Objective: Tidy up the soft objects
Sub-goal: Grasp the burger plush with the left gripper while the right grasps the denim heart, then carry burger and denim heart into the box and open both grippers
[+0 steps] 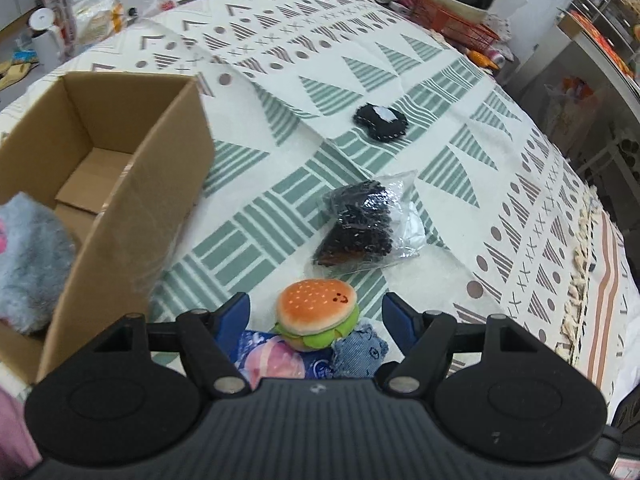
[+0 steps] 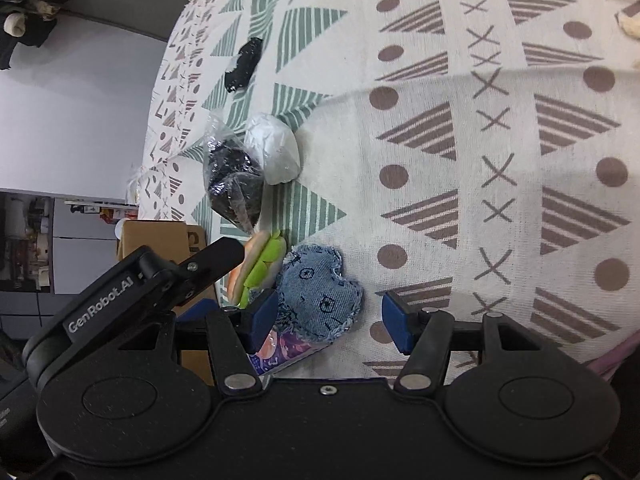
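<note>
Left gripper (image 1: 316, 312) and right gripper (image 2: 330, 316) hang open above the burger plush (image 1: 316, 314) and denim heart (image 2: 320, 296) on a patterned tablecloth (image 1: 440, 92), cardboard box (image 1: 120, 184) beside, cluttered shelves (image 1: 600, 12) beyond.

My left gripper (image 1: 316, 312) hangs with its jaws apart over the burger plush (image 1: 316, 314), which sits between the blue pads without touching either. The denim pouch (image 1: 360, 354) and a printed packet (image 1: 276, 358) crowd right against it, so there is little room low down. The cardboard box (image 1: 120, 184) walls off my left side. Ahead, the bagged black item (image 1: 360, 224) blocks the way; beyond it the tablecloth (image 1: 520, 184) lies bare. My right gripper (image 2: 328, 320) straddles the pouch with free cloth to its right.
</note>
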The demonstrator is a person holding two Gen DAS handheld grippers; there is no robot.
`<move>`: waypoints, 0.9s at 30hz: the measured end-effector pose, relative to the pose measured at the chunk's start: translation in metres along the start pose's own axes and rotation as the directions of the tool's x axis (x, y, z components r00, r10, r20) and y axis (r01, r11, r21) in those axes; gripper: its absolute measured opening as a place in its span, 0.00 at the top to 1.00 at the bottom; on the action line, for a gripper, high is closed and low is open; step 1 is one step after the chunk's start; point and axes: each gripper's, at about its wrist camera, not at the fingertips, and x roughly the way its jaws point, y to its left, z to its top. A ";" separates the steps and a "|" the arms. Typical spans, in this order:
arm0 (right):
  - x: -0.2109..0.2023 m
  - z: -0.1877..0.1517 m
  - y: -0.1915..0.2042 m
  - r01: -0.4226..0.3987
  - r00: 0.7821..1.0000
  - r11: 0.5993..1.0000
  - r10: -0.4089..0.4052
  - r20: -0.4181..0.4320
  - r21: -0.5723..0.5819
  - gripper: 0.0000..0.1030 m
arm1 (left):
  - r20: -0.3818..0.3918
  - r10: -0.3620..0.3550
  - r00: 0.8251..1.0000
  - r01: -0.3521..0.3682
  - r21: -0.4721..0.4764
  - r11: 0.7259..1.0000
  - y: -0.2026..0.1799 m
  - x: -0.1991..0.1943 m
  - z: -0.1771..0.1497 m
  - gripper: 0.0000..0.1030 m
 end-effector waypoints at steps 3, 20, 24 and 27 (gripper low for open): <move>0.006 0.001 0.001 0.006 1.000 1.000 -0.006 -0.010 0.007 0.44 | -0.021 -0.010 1.000 0.010 -0.022 1.000 0.004 0.010 0.002 0.32; 0.017 0.003 0.004 0.005 1.000 1.000 -0.005 0.015 -0.001 0.71 | -0.093 -0.076 0.993 0.066 -0.114 0.991 0.016 0.039 0.001 0.59; 0.007 0.000 0.009 -0.012 0.998 0.999 0.014 0.055 -0.039 0.73 | -0.066 -0.078 0.995 0.071 -0.112 0.991 0.017 0.028 0.003 0.60; -0.001 -0.004 0.014 -0.018 0.997 0.997 0.024 0.079 -0.075 0.73 | -0.033 -0.081 0.996 0.077 -0.102 0.992 0.017 0.014 0.006 0.60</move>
